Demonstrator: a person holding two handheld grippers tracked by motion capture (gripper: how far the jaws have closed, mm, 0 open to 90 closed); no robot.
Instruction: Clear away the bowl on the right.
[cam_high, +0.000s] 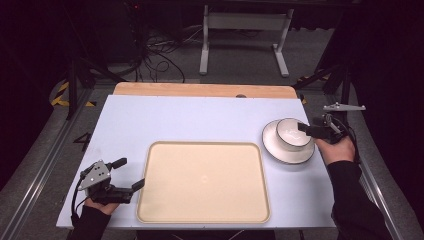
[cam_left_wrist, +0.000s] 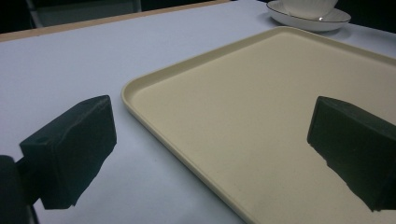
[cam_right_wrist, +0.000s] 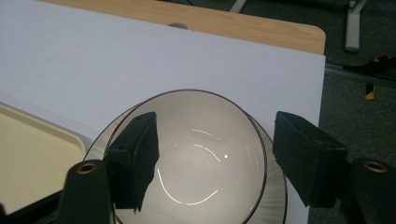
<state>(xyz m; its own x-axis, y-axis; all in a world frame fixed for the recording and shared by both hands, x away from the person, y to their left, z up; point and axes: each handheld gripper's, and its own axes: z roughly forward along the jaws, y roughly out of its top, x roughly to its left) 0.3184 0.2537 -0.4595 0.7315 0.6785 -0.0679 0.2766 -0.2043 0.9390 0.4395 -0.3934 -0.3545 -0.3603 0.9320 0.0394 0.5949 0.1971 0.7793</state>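
While a white sheet (cam_high: 200, 120) covers the table, a beige tray (cam_high: 204, 181) lies at its middle with nothing in it. Right of the tray, a white bowl (cam_high: 293, 132) sits on a saucer (cam_high: 289, 150), nothing inside it. The right gripper (cam_high: 306, 128) hovers above the bowl, jaws spread. Left of the tray, the left gripper (cam_high: 128, 173) has its jaws spread astride the tray's corner.
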